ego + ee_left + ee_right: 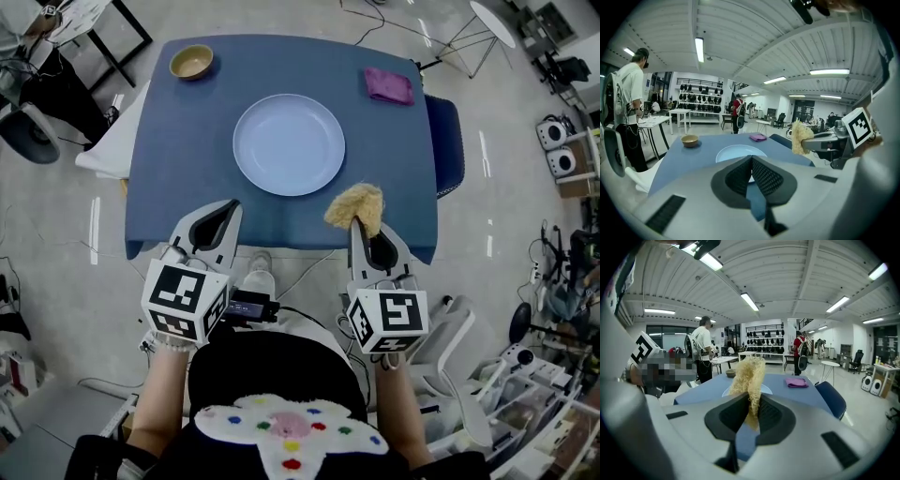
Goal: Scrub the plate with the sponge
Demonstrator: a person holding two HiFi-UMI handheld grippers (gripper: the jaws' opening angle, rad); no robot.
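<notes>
The sponge [356, 208] is a pale yellow, loose, fibrous tuft that looks light and soft. It should squash flat under pressure, so it needs a deep pinch or it may slip out while rubbing. The right gripper [359, 225] holds it that way, with the jaws clamped on its lower part and the frayed top standing free above them. It sits just off the plate's near right edge and appears to be raised clear of the table [187, 150].

The plate [289, 144] is light blue, round and shallow, and lies flat mid-table. It looks stiff, smooth and likely breakable. Nothing pins it down, so a hard sideways scrub could make it slide; pressing down or bracing its rim would steady it.

The left gripper [223, 217] is near the plate's near left edge. Its jaws are together at the tips with nothing between them.

Beyond the plate, a small tan bowl [191, 62] sits to the far left and a purple cloth [388, 85] to the far right, both well apart from it.

From the right gripper view, the sponge [749, 376] covers much of the plate. From the left gripper view, the jaws hide the near rim of the plate [738, 152]. I cannot tell how much sponge lies inside the grip, whether it is wet, or whether the plate carries any dirt.
</notes>
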